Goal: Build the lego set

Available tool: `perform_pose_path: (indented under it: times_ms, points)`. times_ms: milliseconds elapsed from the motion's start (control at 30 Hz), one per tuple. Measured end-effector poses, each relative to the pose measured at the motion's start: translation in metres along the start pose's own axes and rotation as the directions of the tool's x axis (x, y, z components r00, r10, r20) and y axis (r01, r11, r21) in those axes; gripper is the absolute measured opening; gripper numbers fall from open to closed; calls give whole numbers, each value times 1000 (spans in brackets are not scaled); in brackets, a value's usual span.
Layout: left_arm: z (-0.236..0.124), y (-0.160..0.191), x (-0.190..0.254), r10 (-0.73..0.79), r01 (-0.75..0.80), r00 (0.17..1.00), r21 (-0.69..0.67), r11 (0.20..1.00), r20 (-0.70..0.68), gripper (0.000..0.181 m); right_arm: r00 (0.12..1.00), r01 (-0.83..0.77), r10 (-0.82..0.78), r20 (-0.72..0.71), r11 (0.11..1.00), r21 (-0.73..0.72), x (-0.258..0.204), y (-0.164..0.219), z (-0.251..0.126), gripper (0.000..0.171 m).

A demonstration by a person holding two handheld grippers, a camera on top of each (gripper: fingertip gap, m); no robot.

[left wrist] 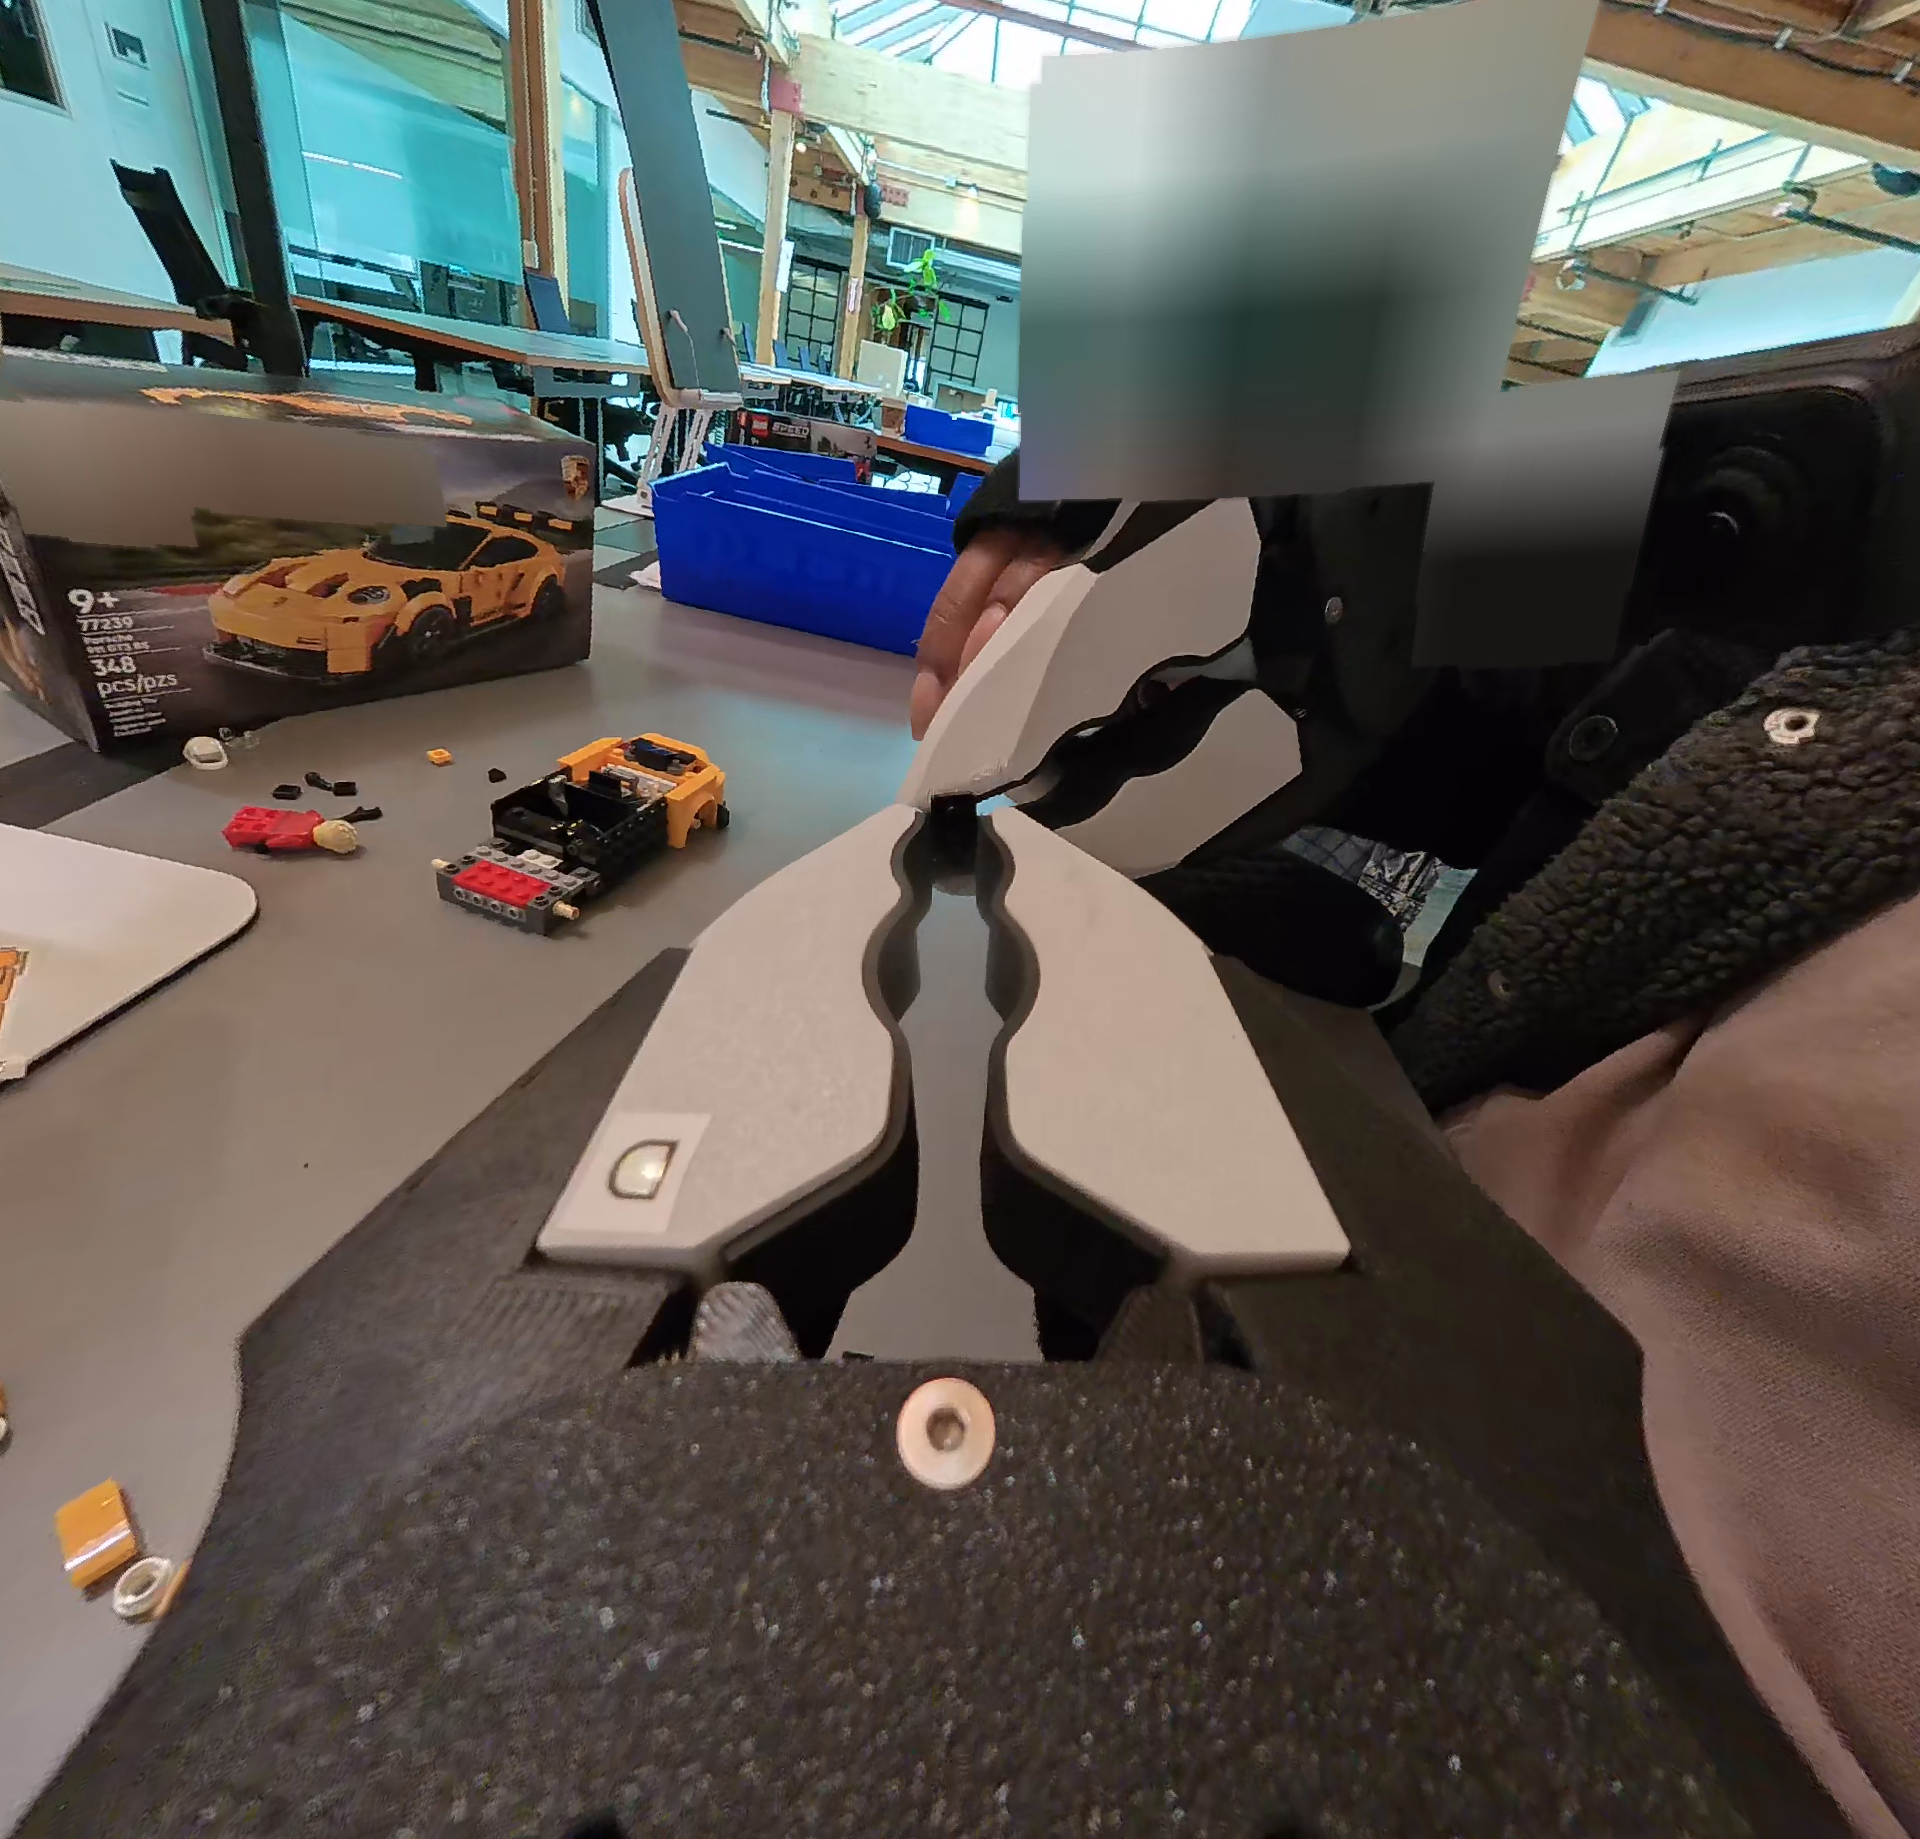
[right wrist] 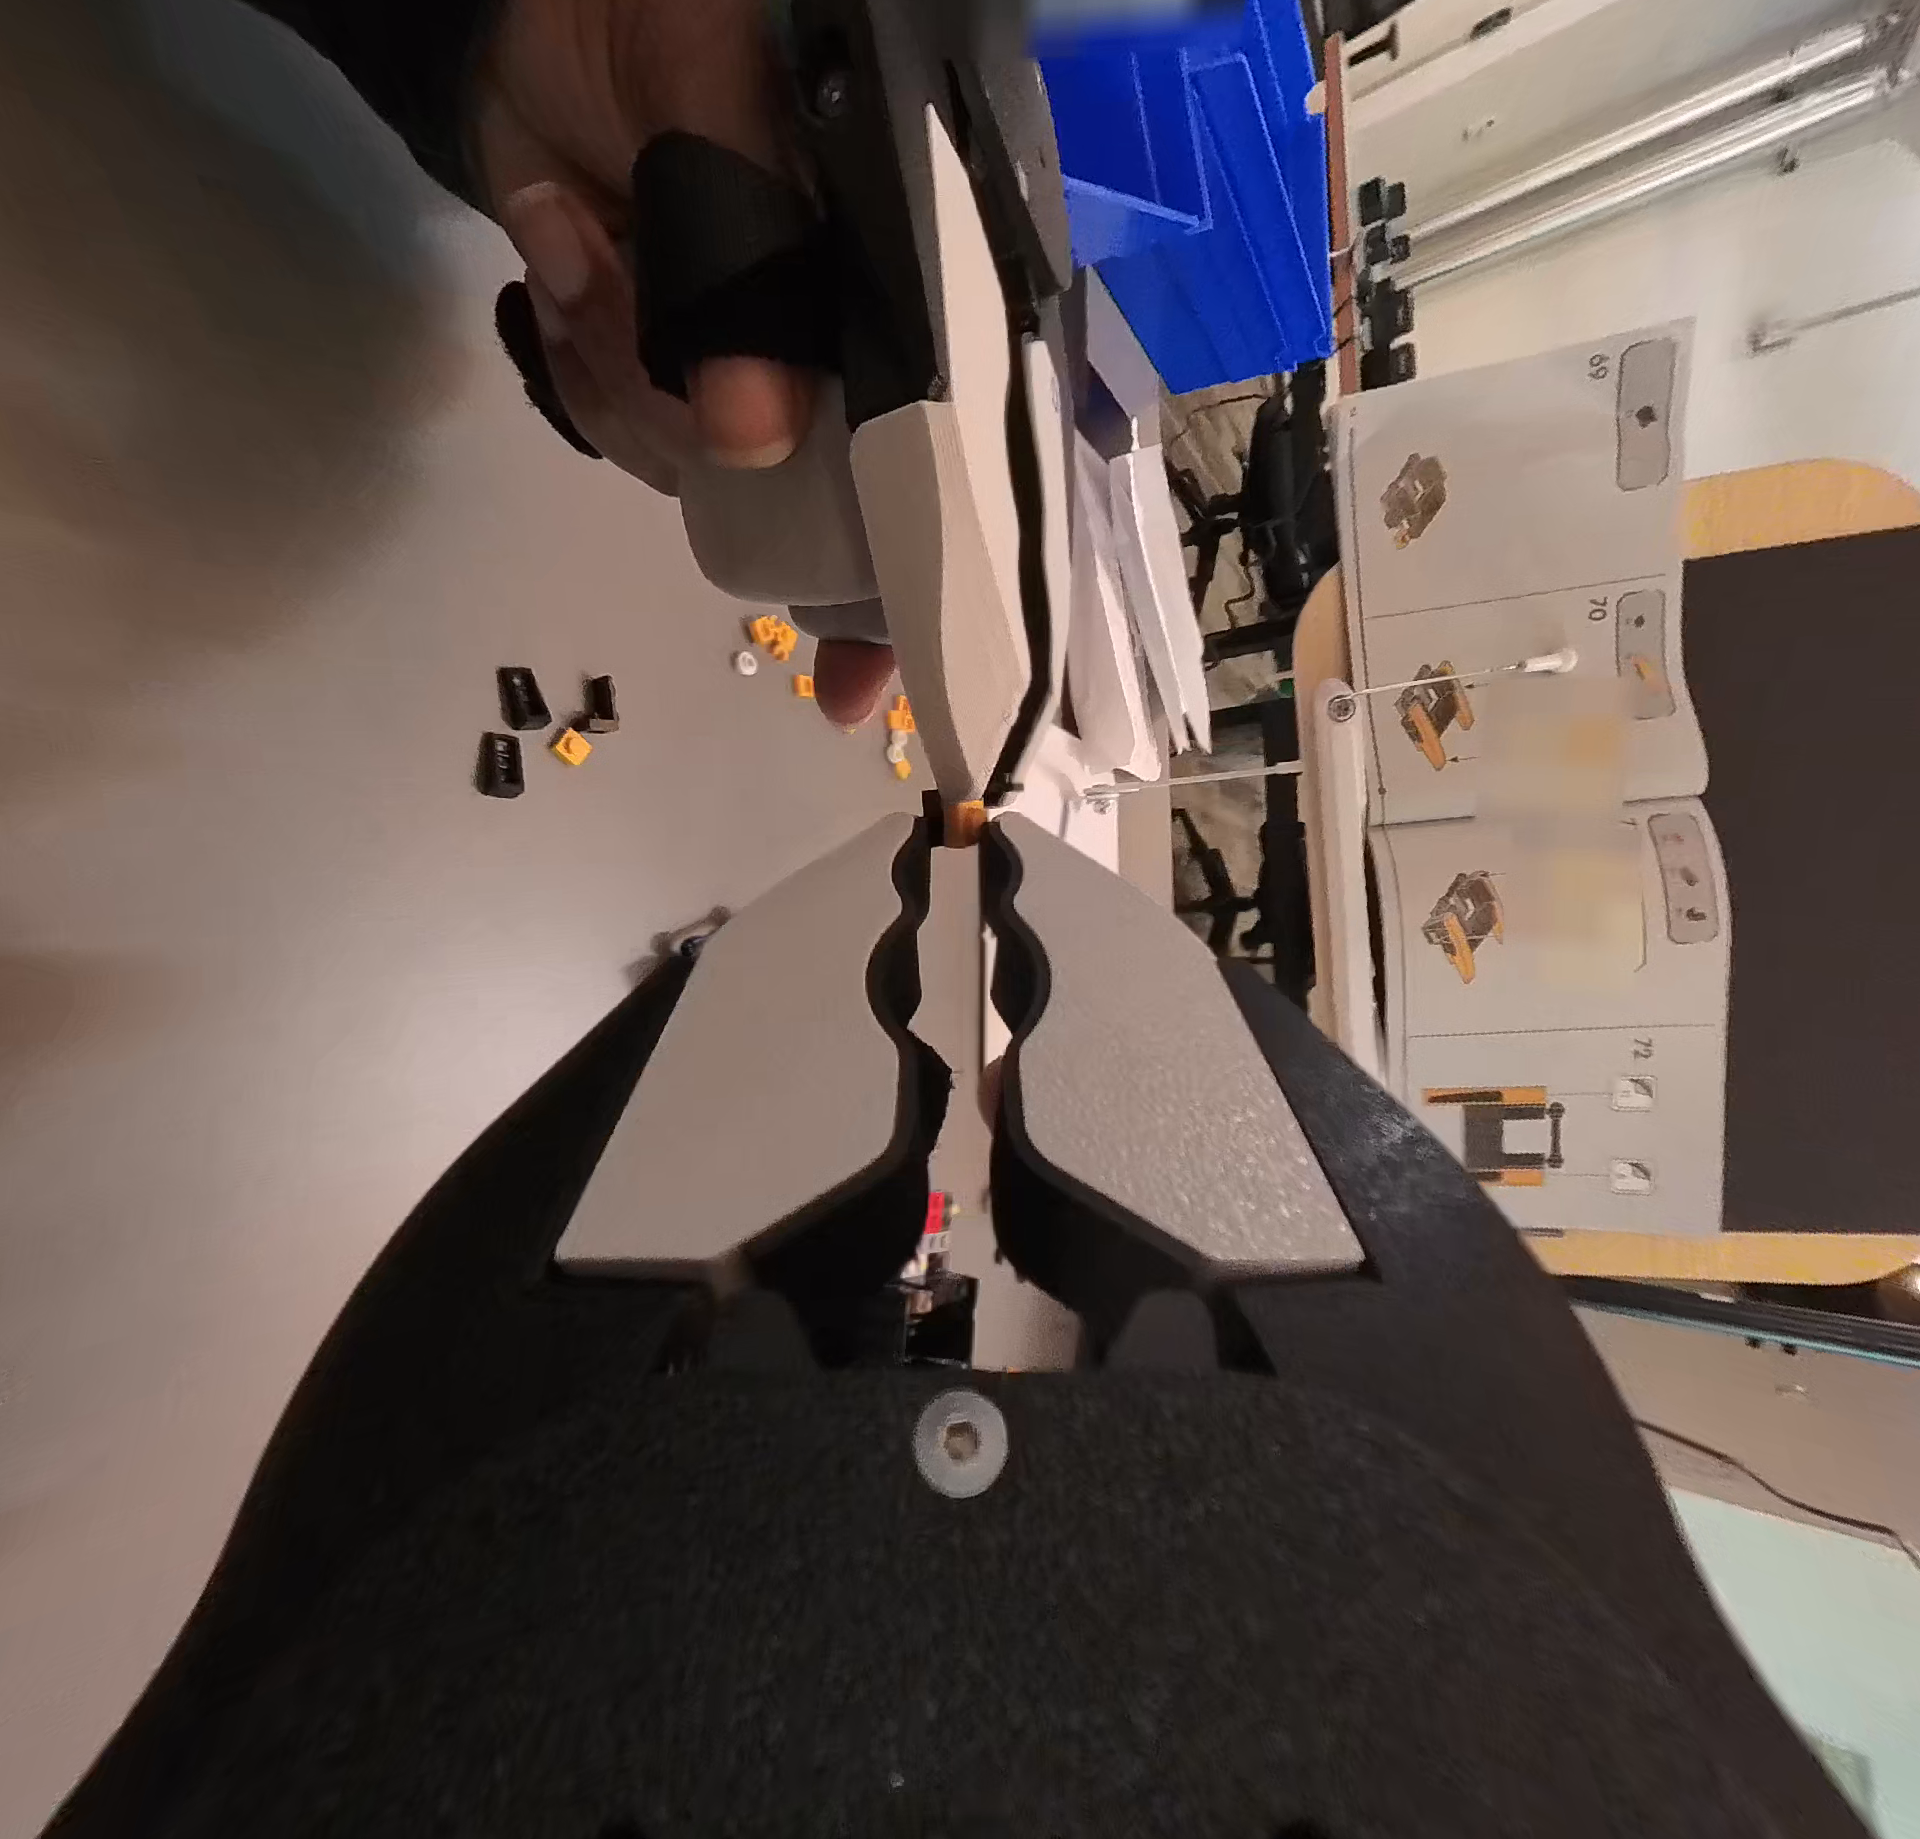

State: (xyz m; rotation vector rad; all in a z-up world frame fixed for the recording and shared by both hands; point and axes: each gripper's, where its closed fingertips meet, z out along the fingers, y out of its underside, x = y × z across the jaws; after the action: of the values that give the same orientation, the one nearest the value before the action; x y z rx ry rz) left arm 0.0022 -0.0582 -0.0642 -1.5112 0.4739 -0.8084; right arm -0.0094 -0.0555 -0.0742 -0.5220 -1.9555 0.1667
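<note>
My left gripper is shut on a small black Lego piece, held in the air above the grey table. My right gripper is shut on a small orange Lego piece. The two grippers meet tip to tip, so the black piece and the orange piece touch. The right gripper also shows in the left wrist view, and the left gripper shows in the right wrist view. The partly built orange and black car sits on the table, apart from both grippers.
The Lego set box and a blue bin stand at the back. A red minifigure and loose black pieces and orange pieces lie on the table. An open instruction booklet and a white mat lie nearby. Less than 4 cm separates the two grippers' tips.
</note>
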Motion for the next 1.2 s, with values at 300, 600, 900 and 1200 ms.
perform_pose_path:
  times_ms: [300,600,900,1200]
  points:
    - [2,0,2,-59,60,998,6,998,-26,8,993,-111,111,50,994,-8,-2,2,-1,9]
    - [2,-1,2,-148,149,987,12,989,-63,8,991,-134,133,9,990,42,-1,1,-2,9]
    - [2,-2,-2,-227,229,972,20,973,-65,7,994,-56,59,-91,998,37,3,2,-2,11]
    - [3,-1,-1,-192,193,980,15,981,-59,7,993,-89,92,-73,995,45,2,0,-3,11]
